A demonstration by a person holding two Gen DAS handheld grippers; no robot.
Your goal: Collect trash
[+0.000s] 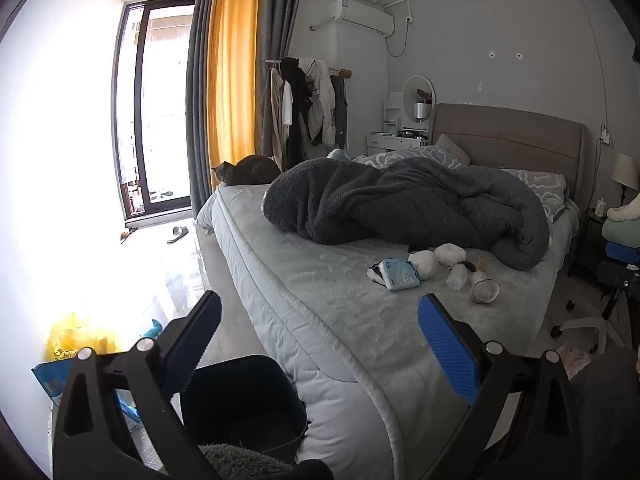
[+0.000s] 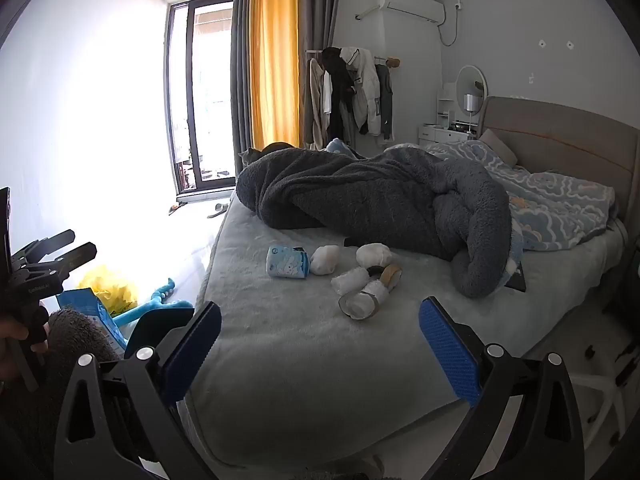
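Both hand-held grippers, left (image 1: 319, 344) and right (image 2: 320, 346), gape wide with nothing between the pads. We see the trash pile (image 2: 362, 276) mid-bed (image 2: 280, 360), near the dark blanket (image 2: 380, 204), well back from the near mattress edge. Dark bin (image 1: 244, 400) sits below that edge; bare sheet lies between.

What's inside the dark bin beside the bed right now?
The dark bin looks empty: only its bare dark bottom shows in the left wrist view. The left gripper frame and a fuzzy sleeve cover its near side, so that part stays unseen.
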